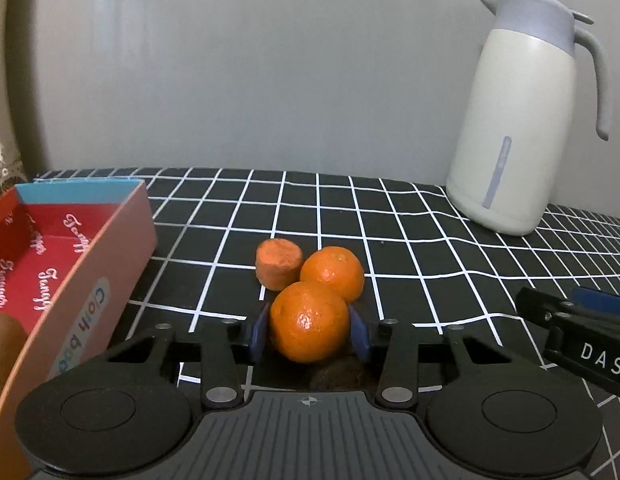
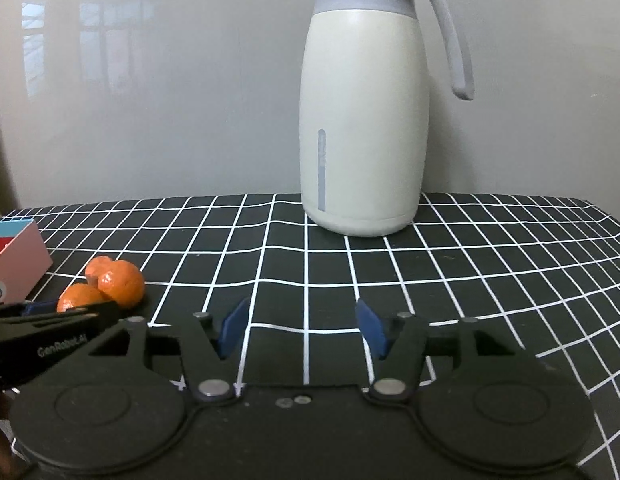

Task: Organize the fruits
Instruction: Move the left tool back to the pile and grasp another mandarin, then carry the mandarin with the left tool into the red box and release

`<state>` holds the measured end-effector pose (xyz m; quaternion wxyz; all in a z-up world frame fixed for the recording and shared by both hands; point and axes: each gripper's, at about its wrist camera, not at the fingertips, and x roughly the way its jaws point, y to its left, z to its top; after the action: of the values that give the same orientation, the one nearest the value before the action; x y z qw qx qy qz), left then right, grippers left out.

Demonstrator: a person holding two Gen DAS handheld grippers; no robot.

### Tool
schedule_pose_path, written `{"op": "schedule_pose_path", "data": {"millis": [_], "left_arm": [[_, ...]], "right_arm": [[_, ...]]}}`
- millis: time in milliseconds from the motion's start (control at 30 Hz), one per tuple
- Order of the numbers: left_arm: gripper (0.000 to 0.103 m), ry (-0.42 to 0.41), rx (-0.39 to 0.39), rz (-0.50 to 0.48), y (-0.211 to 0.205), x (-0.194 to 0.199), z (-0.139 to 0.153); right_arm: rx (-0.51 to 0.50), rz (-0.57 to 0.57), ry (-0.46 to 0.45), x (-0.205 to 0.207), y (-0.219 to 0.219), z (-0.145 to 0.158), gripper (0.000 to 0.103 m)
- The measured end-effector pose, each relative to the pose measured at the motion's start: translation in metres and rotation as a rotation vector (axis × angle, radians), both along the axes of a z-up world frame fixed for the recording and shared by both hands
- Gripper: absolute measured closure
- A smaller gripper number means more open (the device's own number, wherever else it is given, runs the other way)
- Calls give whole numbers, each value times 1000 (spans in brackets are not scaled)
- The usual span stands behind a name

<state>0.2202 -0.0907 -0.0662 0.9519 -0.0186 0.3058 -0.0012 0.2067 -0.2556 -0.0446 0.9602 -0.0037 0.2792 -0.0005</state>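
An orange sits between the blue pads of my left gripper, and both pads press on its sides. Just behind it lie a second orange and a cut stub of carrot, touching each other on the checked cloth. A dark fuzzy fruit shows partly under the held orange. In the right wrist view my right gripper stands open over bare cloth with nothing between its fingers. The two oranges lie far to its left, beside the left gripper's fingers.
An open red and pink box stands at the left, with a brown fruit in its near corner. A tall cream thermos jug stands at the back by the wall. The right gripper's body reaches in from the right.
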Motion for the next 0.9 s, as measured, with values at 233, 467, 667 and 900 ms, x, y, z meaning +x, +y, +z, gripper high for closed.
{"op": "schedule_pose_path", "data": {"millis": [233,467,667,900], "left_arm": [[61,-63,40,-44,-5,-23,18],[60,-99,99,-78,0,-55,29],[60,-122,99,-34,25,-72,41],[60,-139,98,39,69,-93,49]], "right_arm": [[17,8,-10,-6,1,6,43],[18,34,-20,-14,11,10,43],[11,49,-18,-27,23,9,43],[-2,73,-26,-44,42,9,43]]}}
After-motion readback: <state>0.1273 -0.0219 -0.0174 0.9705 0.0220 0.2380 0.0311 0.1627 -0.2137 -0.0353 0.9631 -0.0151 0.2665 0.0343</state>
